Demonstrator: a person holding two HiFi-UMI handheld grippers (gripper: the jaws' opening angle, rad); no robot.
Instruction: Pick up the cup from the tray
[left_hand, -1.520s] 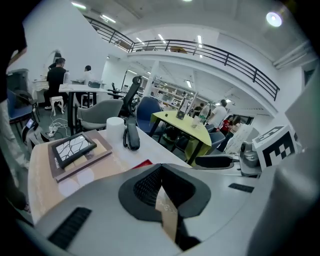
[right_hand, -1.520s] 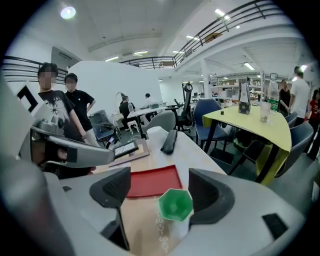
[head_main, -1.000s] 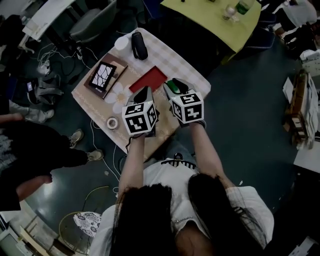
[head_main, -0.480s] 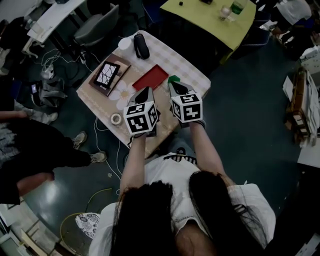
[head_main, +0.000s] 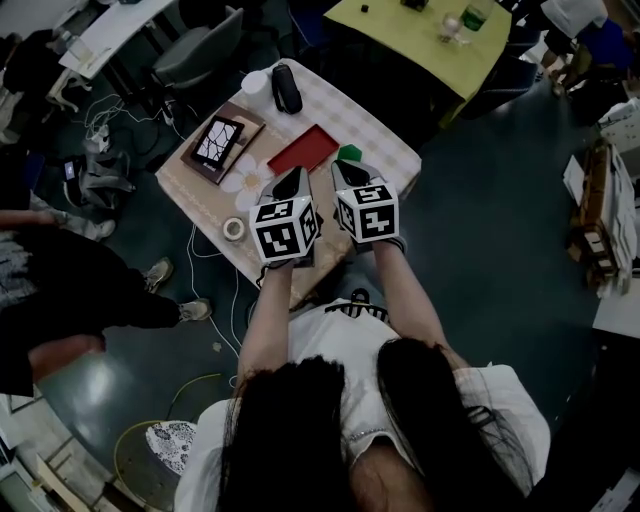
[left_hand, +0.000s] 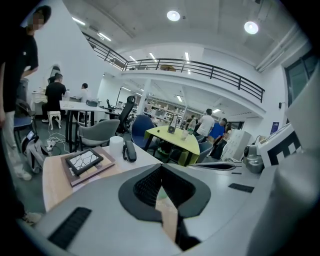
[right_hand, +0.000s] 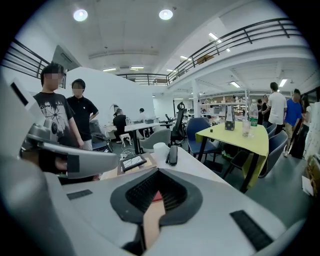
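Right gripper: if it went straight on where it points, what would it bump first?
Probably the green thing, sitting right ahead of the right gripper's shut jaws in the head view. Its own view shows the red tray through the slit, so I'm unsure.

Green cup (head_main: 348, 153) beside red tray (head_main: 303, 150)

A large open-plan office or lab hall: mezzanine railing (left_hand: 200, 65), ceiling downlights (left_hand: 173, 15), desks (left_hand: 75, 106), office chairs (left_hand: 100, 132), people (left_hand: 206, 122) standing about.
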